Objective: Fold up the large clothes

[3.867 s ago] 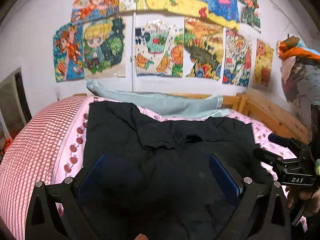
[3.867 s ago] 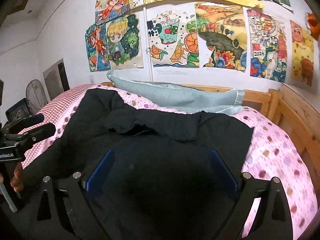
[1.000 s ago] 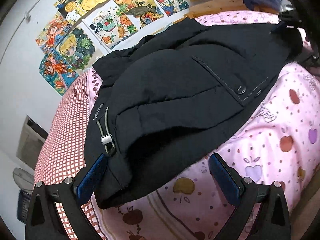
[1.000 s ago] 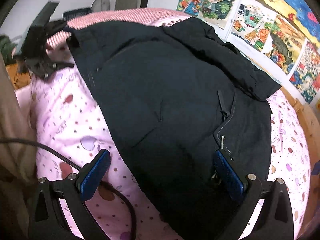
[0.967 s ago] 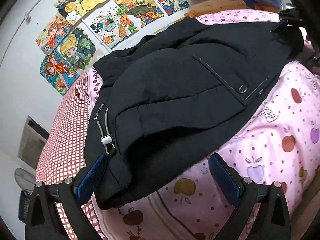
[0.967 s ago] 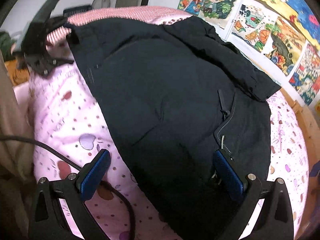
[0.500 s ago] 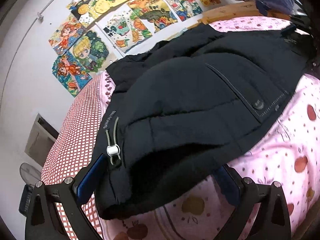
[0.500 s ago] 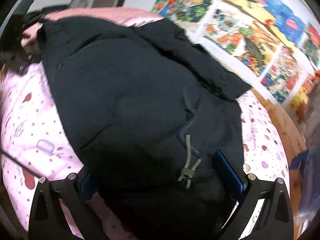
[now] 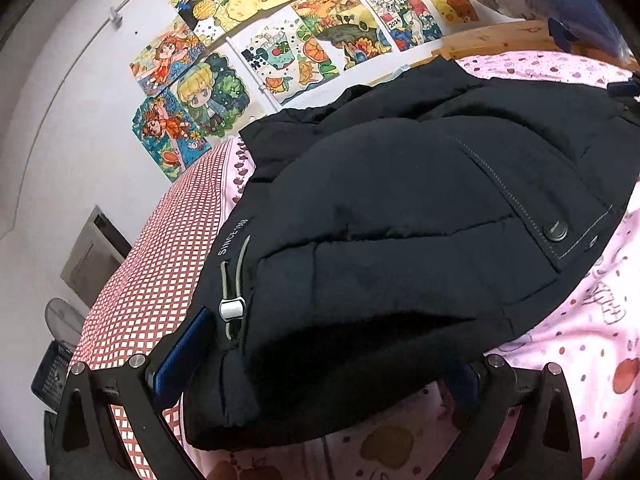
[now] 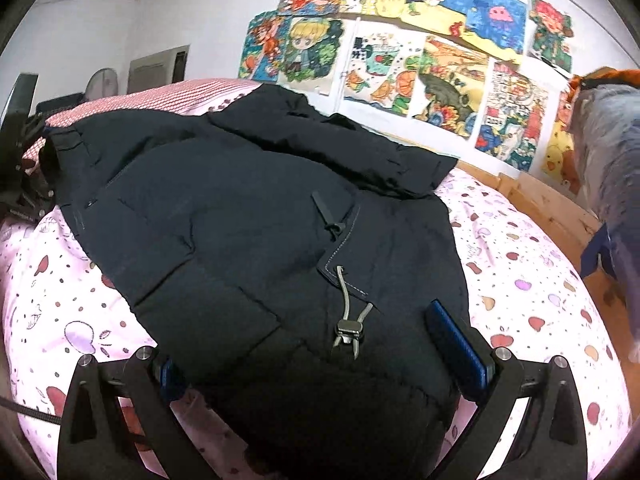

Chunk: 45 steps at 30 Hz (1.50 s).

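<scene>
A large black padded jacket [image 9: 400, 208] lies spread on the pink patterned bed [image 9: 580, 360]; it also shows in the right wrist view [image 10: 240, 208]. My left gripper [image 9: 320, 364] is open, its jaws wide on either side of the jacket's hem corner with the drawcord toggle [image 9: 231, 307]. My right gripper [image 10: 324, 356] is open around the opposite hem corner with its cord toggle [image 10: 349, 330]. The left gripper's body shows at the left edge of the right wrist view [image 10: 20, 168], by the far hem corner.
A red checked pillow [image 9: 160, 264] lies left of the jacket. Colourful drawings [image 10: 400, 40] cover the wall behind. A wooden bed frame [image 10: 552, 204] runs along the right, with hanging clothes [image 10: 612, 152] beyond. A black cable [image 10: 28, 412] crosses the bed's near edge.
Both grippers have moved in toward the jacket's hem corners; the fabric now lies between each pair of open jaws. Each view has turned more toward the wall.
</scene>
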Each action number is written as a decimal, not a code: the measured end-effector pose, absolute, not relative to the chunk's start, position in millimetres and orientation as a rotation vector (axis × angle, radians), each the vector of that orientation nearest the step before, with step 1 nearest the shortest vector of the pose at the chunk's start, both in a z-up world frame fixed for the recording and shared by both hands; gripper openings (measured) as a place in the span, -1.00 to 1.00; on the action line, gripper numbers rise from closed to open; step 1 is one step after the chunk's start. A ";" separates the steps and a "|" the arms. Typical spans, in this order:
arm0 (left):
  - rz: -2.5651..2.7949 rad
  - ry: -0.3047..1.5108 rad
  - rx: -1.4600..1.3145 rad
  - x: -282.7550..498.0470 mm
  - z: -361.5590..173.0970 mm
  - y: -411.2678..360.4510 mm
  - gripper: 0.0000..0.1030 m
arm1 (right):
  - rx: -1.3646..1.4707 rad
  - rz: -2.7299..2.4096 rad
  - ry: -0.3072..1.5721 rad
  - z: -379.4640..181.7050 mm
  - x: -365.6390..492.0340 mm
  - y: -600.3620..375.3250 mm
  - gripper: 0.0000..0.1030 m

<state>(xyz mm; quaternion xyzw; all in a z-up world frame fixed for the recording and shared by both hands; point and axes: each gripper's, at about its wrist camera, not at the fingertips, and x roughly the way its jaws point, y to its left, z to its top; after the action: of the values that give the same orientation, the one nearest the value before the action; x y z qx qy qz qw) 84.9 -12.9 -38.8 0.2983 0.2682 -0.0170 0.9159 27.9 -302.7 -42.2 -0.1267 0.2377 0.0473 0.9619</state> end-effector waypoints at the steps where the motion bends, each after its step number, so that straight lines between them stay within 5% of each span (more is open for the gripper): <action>1: -0.028 0.544 0.621 84.6 -39.1 -14.0 1.00 | -0.248 0.085 0.474 -42.3 27.3 -303.9 0.96; 9: -0.021 0.450 0.629 74.4 -18.4 -18.7 0.82 | -0.193 0.024 0.397 -39.1 11.6 -311.0 0.64; 14: -0.051 0.422 0.676 70.0 -11.9 -29.2 0.36 | -0.192 0.019 0.365 -37.7 11.9 -306.0 0.46; 21: -0.096 0.459 0.621 73.2 -8.2 -30.2 -0.02 | -0.193 0.034 0.342 -37.9 8.6 -301.1 0.03; 26: -0.141 0.487 0.588 75.7 -6.2 -31.4 -0.48 | -0.109 0.062 0.390 -38.9 15.9 -301.3 -0.36; 35: -0.191 0.513 0.477 86.7 15.8 -30.5 -0.73 | -0.039 0.030 0.396 -39.3 26.9 -298.8 -0.69; 36: -0.197 0.514 0.465 87.1 17.9 -29.8 -0.74 | -0.040 0.030 0.389 -38.4 26.3 -297.6 -0.86; 45: -0.199 0.493 0.406 80.3 24.0 -19.7 -0.82 | -0.001 -0.012 0.347 -34.0 16.0 -284.3 -0.85</action>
<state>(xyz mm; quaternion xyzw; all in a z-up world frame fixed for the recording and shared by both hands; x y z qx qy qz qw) 80.3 -19.7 24.0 0.1990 0.2420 -0.0977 0.9446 16.0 -284.3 -34.0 -0.0004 0.1726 -0.0061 0.9850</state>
